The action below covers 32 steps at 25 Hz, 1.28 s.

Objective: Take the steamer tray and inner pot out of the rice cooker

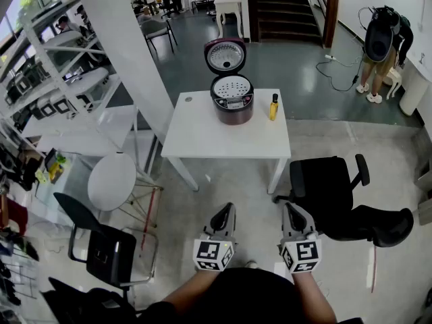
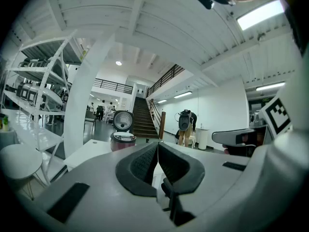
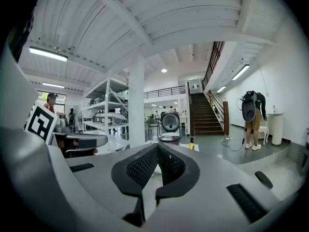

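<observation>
The maroon, round-bodied rice cooker (image 1: 231, 103) sits at the far edge of the white square table (image 1: 202, 137). Its lid stands hinged upright, and the pale perforated steamer tray (image 1: 231, 86) is seated in its mouth. A slim yellow bottle (image 1: 274, 106) stands just beside it, toward the far right corner. The left gripper (image 1: 227, 209) and right gripper (image 1: 289, 208), both grey plastic, hover well short of the table over glossy grey floor (image 1: 223, 181). Their ribbed black pads (image 2: 145, 162) are pressed together on nothing.

Maroon rice cooker (image 1: 231, 100) on table, lid up, steamer tray (image 1: 231, 86) inside.
</observation>
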Available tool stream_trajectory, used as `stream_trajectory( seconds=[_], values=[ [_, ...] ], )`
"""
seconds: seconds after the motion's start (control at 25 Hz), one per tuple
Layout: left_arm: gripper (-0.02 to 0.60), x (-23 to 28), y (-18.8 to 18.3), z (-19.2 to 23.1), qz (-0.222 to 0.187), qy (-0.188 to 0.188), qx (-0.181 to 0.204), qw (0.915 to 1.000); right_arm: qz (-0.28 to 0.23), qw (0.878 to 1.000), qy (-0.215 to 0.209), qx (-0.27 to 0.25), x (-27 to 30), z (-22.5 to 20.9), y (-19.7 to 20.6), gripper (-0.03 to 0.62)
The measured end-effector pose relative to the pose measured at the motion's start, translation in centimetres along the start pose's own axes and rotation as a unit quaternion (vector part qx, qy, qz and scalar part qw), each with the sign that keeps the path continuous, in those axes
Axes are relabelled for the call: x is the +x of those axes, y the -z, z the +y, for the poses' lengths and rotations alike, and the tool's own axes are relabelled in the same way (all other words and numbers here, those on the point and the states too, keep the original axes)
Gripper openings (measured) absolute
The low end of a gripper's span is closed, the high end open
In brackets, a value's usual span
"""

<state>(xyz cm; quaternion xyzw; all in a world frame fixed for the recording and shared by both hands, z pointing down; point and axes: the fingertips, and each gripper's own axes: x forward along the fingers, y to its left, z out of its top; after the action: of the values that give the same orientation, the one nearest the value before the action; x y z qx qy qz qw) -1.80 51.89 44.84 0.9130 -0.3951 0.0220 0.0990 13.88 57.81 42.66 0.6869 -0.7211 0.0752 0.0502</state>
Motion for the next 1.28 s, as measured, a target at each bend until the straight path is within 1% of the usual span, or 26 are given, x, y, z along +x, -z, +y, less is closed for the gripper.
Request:
stream_trajectory(
  seconds=[0.2,0.36,0.6,0.76,0.92,1.12,1.16,1.24,1.28],
  values=[
    [0.006,0.7,0.8,0.0,0.011,-0.010,-0.007,0.9999,-0.005,1.000,0.004,0.005,0.2,-0.9,0.3,-0.002],
    [0.006,0.8,1.1,0.3,0.010,-0.016,-0.016,0.9997,-0.022,1.000,0.008,0.001,0.4,-1.0,-0.2,0.000],
    [0.006,0.7,1.3,1.2,0.009,-0.028,-0.025,0.9992,-0.034,0.999,-0.007,-0.002,1.0,-0.3,-0.7,0.000],
    [0.006,0.8,1.0,1.4,0.002,-0.029,-0.023,0.9993,-0.040,0.999,-0.014,-0.003,1.3,-0.1,-0.7,0.000],
    [0.006,0.5,1.2,1.7,0.000,-0.030,-0.022,0.9993,-0.032,0.999,-0.032,-0.005,1.4,0.4,-0.6,0.002],
    [0.008,-0.1,1.7,2.4,0.001,-0.024,-0.039,0.9989,-0.019,0.999,-0.043,-0.001,1.6,0.4,0.2,0.005],
    [0.014,-0.2,1.8,2.5,0.002,-0.022,-0.044,0.9988,-0.016,0.999,-0.044,0.002,1.7,0.3,0.4,0.022],
    [0.114,-0.3,2.2,2.4,0.007,-0.015,-0.053,0.9985,-0.011,0.999,-0.046,0.009,1.8,0.2,0.9,0.142],
    [0.139,-0.3,2.5,2.4,0.009,-0.012,-0.056,0.9983,-0.008,0.999,-0.046,0.011,1.9,0.1,1.1,0.168]
  ],
)
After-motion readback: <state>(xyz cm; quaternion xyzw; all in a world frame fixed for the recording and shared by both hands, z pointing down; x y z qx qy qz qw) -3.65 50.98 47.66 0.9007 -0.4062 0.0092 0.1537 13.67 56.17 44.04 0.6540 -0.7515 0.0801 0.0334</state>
